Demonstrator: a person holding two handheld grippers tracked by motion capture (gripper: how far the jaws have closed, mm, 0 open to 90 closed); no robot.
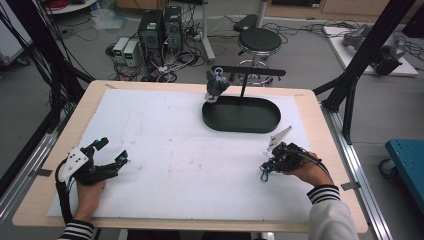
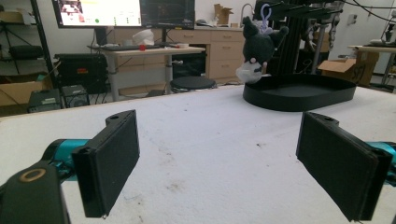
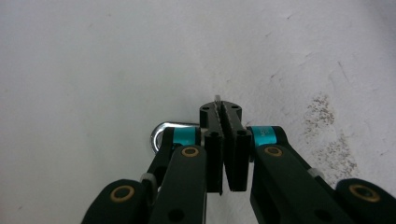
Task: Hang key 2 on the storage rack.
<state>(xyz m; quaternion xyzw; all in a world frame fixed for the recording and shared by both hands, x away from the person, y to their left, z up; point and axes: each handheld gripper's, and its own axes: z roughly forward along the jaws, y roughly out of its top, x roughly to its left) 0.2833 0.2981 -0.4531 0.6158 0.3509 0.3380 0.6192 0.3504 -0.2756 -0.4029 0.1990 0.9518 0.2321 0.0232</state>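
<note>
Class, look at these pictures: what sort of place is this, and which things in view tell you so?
Most likely a research or robotics lab, not a home. Desktop computers with tangled cables sit on the floor behind the table, and monitors stand on a desk by cardboard boxes.

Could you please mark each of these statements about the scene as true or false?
1. The left claw stands open over the white mat, nothing between its jaws. True.
2. The plush toy lies flat inside the black tray. False: it hangs from the stand at the tray's far rim.
3. The right claw is shut, pinching a silvery metal ring. True, as far as the right gripper view shows.
4. Both claws rest inside the tray. False: both are on the mat, on the person's side of the tray.
</note>
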